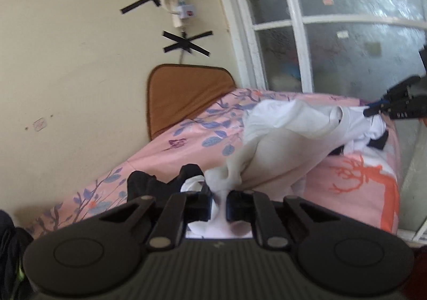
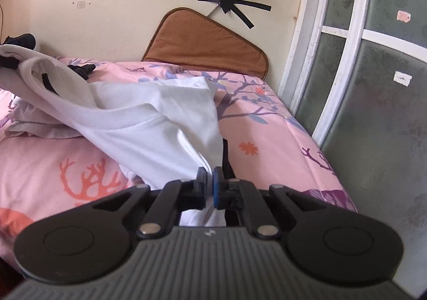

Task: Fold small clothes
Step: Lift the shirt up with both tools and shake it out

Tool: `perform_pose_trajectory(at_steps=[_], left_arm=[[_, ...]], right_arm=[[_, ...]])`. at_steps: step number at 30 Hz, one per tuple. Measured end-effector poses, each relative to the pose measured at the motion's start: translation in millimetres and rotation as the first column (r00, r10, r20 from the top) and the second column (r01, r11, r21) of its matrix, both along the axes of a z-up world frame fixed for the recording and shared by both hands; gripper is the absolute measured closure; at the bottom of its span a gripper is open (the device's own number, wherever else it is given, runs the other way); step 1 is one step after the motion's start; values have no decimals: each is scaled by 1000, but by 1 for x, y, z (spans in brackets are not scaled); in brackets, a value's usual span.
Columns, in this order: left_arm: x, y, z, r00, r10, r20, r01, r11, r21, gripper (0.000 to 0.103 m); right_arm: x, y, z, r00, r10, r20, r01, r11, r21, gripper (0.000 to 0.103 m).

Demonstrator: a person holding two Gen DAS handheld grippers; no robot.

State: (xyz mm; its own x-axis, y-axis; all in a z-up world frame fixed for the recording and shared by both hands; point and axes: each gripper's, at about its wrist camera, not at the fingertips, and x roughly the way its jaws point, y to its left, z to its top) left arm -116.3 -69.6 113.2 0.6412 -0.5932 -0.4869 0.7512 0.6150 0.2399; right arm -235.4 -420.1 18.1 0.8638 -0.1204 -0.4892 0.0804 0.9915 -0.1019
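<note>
A white shirt [image 1: 288, 137] hangs stretched above the pink floral bed [image 1: 202, 129], held at two ends. My left gripper [image 1: 219, 199] is shut on one bunched end of it, close to the camera. My right gripper [image 2: 210, 179] is shut on the other end of the white shirt [image 2: 149, 129]; it also shows at the right edge of the left wrist view [image 1: 373, 110]. The cloth sags between the two grippers and part of it rests on the bed [image 2: 261, 134]. A black patch shows on the shirt's underside [image 1: 377, 141].
A dark garment [image 1: 149, 182] lies on the bed by my left gripper, and shows small in the right wrist view [image 2: 82, 70]. A brown cushion [image 2: 208, 49] leans on the cream wall at the bed's head. A white-framed glass door [image 2: 373, 86] borders the bed's right side.
</note>
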Motion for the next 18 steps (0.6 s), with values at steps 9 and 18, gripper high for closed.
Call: perform_pose_trajectory(at_steps=[9,18], left_arm=[[-37,51,121,952,218,213,-155,948,-278,95],[-117,90,269,777,453,438,-176,824,-539,95]], right_arm=[[14,41,131,887,90,452,-24,989,-149,98],[-28,64,284,556,198,807,9,970,-243,98]])
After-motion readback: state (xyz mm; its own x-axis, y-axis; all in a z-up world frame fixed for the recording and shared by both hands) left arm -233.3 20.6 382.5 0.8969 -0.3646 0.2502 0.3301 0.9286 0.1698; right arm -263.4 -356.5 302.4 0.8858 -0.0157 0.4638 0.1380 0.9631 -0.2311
